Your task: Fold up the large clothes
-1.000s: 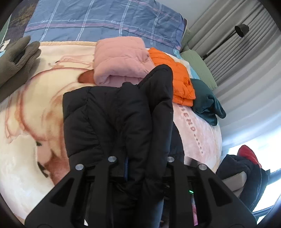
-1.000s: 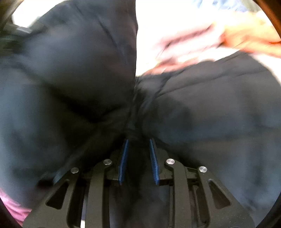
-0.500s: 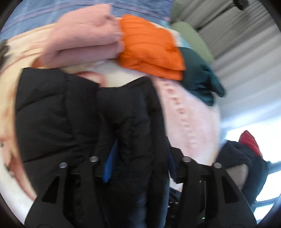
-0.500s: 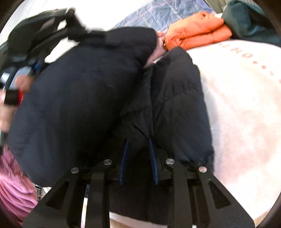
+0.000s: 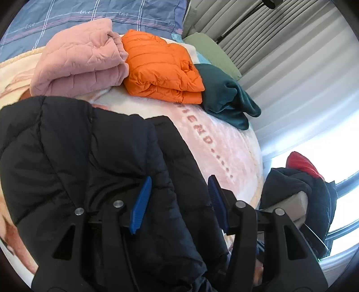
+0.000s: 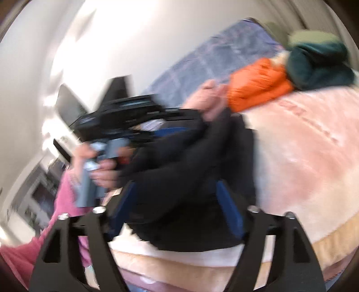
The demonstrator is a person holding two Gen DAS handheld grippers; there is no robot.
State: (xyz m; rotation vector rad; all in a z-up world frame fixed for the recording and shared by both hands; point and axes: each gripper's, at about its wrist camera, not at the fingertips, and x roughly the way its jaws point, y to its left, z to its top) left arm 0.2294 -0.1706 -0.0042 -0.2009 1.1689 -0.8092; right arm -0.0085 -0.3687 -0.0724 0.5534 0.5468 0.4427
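Observation:
A black puffer jacket (image 5: 85, 157) lies folded on the pink blanket of the bed (image 5: 228, 146). My left gripper (image 5: 179, 191) is open just above the jacket's right part, with blue pads on either side of the fabric. In the blurred right wrist view the jacket (image 6: 190, 179) lies at the bed's near edge, and my right gripper (image 6: 175, 197) is open over it. The left gripper's black body (image 6: 125, 119), held by a hand, shows above the jacket there.
A folded pink jacket (image 5: 83, 63), a folded orange jacket (image 5: 161, 69) and a dark green garment (image 5: 226, 96) lie in a row at the back of the bed. A blue plaid pillow (image 5: 89, 18) lies behind. Dark clothes on a chair (image 5: 298, 193) stand at the right.
Both grippers have opened and let go of the black jacket. The jacket now lies folded on the bed. The right gripper has pulled back and swung; its view is blurred.

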